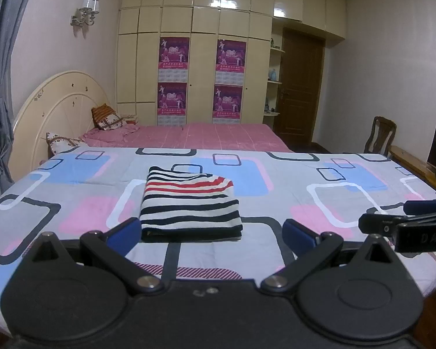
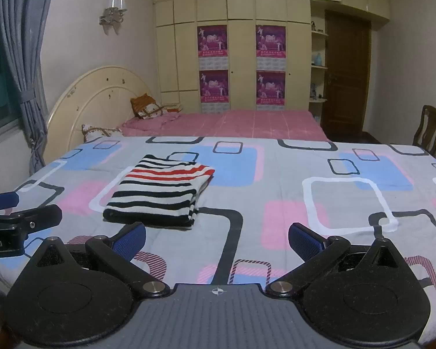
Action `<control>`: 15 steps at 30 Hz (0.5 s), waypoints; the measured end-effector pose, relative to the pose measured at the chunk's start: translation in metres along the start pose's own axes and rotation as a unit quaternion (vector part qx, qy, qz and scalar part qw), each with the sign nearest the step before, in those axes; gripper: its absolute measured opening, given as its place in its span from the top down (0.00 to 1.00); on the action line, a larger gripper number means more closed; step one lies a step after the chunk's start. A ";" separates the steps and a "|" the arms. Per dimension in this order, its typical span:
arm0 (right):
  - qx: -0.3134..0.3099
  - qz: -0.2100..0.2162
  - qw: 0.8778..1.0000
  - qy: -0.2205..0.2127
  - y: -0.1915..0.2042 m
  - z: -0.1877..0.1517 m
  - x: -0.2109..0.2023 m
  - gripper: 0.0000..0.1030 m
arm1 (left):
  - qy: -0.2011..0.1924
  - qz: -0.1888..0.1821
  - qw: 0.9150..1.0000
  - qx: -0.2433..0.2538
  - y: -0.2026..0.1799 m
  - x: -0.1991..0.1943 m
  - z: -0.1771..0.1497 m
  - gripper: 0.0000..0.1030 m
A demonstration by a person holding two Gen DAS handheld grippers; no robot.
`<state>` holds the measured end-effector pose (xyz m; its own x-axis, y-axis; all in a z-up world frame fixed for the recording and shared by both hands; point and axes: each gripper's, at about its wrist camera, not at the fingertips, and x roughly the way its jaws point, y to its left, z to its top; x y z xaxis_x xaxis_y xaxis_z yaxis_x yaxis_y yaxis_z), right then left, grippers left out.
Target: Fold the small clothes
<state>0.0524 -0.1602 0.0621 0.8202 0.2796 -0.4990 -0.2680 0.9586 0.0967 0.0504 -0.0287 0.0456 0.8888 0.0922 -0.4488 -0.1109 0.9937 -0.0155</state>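
A small garment with black, white and red stripes (image 1: 189, 203) lies folded into a neat rectangle on the patterned sheet (image 1: 276, 203). My left gripper (image 1: 212, 232) hovers just in front of its near edge, open, its blue pads (image 1: 125, 234) apart with nothing between them. In the right wrist view the same folded garment (image 2: 160, 192) sits ahead and to the left of my right gripper (image 2: 218, 241), which is open and holds nothing. Each gripper shows at the edge of the other's view: the right gripper (image 1: 407, 218) and the left gripper (image 2: 11, 212).
The patterned sheet (image 2: 276, 174) covers a raised flat surface. Beyond it stands a bed with a pink cover (image 1: 218, 136), pillows (image 1: 107, 117) and a cream headboard (image 1: 58, 107). A wardrobe (image 1: 194, 67), door (image 1: 300, 84), chair (image 1: 379, 138) and grey curtain (image 1: 0, 87) line the room.
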 end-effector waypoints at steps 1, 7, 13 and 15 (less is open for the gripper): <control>0.000 0.000 1.000 0.000 0.000 0.000 0.000 0.00 | 0.000 0.000 1.000 0.001 0.000 -0.001 0.000 0.00; 0.001 0.000 1.000 -0.001 -0.001 0.000 0.001 0.00 | -0.002 -0.004 1.000 0.006 -0.001 -0.001 -0.001 0.00; 0.002 0.000 1.000 -0.001 -0.001 -0.001 0.001 0.00 | -0.002 -0.004 1.000 0.006 0.000 -0.002 -0.001 0.00; 0.002 0.000 1.000 0.000 0.000 -0.001 0.001 0.00 | -0.002 -0.004 1.000 0.005 0.000 -0.002 -0.001 0.00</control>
<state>0.0532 -0.1602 0.0607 0.8204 0.2799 -0.4987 -0.2666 0.9587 0.0994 0.0481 -0.0292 0.0460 0.8915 0.0839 -0.4451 -0.0989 0.9950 -0.0106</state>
